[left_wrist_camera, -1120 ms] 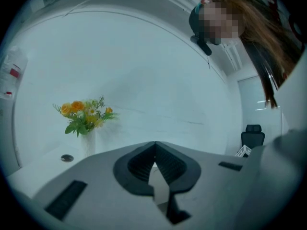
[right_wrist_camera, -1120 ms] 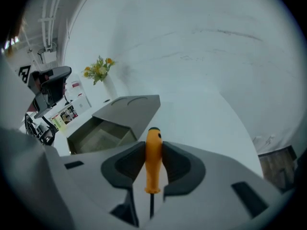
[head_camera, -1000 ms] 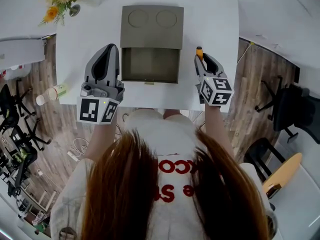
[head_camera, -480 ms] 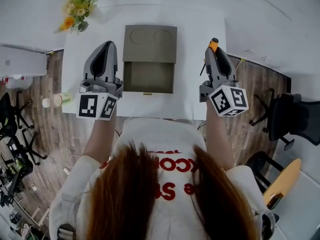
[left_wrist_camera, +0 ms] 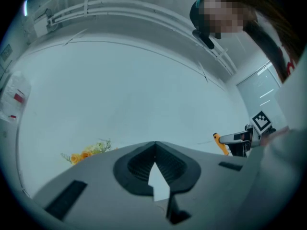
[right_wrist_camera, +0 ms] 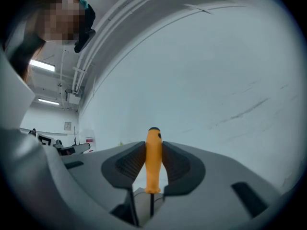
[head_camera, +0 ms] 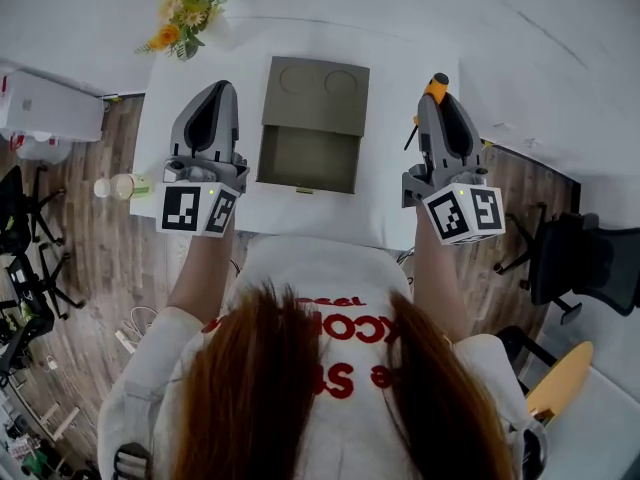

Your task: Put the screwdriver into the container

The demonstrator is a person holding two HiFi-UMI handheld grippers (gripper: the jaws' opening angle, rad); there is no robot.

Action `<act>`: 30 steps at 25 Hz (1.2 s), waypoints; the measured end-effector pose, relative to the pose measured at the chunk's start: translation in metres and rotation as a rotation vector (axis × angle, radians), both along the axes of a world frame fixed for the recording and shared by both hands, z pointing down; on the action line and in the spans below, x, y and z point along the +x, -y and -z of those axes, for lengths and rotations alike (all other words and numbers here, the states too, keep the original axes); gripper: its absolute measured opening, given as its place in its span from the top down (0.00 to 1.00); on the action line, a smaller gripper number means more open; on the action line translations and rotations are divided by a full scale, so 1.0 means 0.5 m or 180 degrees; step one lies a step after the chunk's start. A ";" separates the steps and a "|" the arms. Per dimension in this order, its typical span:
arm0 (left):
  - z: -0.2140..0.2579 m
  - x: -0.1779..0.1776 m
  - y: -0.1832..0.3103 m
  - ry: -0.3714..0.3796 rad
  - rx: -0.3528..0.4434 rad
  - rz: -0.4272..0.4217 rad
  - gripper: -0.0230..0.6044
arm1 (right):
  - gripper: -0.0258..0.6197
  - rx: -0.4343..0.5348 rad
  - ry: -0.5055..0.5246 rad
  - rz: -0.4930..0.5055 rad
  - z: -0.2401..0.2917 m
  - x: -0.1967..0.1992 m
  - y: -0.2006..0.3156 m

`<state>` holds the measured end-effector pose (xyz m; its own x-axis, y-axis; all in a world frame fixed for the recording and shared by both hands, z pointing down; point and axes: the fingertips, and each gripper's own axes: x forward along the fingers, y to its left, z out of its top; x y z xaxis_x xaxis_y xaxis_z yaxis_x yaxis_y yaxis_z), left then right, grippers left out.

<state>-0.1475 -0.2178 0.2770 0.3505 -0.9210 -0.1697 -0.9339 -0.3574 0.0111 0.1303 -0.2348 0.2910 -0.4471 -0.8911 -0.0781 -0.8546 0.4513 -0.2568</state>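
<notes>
An olive-grey container [head_camera: 310,158] stands open in the middle of the white table [head_camera: 395,203]. Its lid [head_camera: 320,93], with two round recesses, is folded back, and the inside is bare. My right gripper [head_camera: 437,100] hovers to the right of it, shut on the screwdriver [head_camera: 437,86]. The orange handle [right_wrist_camera: 153,159] sits upright between the pads, with the thin shaft running back toward the camera. My left gripper [head_camera: 220,92] hangs to the left of the container. Its jaws [left_wrist_camera: 154,146] meet at the tips with nothing in them. Both grippers point at the pale wall.
A bunch of orange and yellow flowers [head_camera: 190,13] stands at the table's far left corner. A bottle [head_camera: 118,186] lies on the wooden floor to the left, near a white unit [head_camera: 50,108]. Black office chairs [head_camera: 580,263] stand to the right.
My right gripper has moved right and away from the container with the screwdriver still in it. The left gripper has kept its place beside the container. The head view has shifted.
</notes>
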 end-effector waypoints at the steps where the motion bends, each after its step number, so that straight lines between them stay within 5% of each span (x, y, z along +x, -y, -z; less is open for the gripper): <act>1: -0.001 -0.010 -0.005 0.0007 -0.0004 0.0045 0.95 | 0.79 0.0011 -0.0011 0.0058 0.002 -0.014 0.002; 17: -0.022 -0.150 -0.088 -0.0025 -0.0100 0.0660 0.95 | 0.79 -0.0061 -0.0067 0.0913 -0.004 -0.224 0.005; 30: -0.145 -0.168 -0.139 -0.0090 -0.0631 0.0818 0.95 | 0.79 -0.0870 -0.1802 0.1860 -0.377 -0.357 -0.054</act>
<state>-0.2314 -0.1482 0.3494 0.0998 -0.9949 0.0154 -0.9916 -0.0982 0.0841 -0.0483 -0.2076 0.4796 -0.7472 -0.4605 0.4793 -0.5365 0.8435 -0.0258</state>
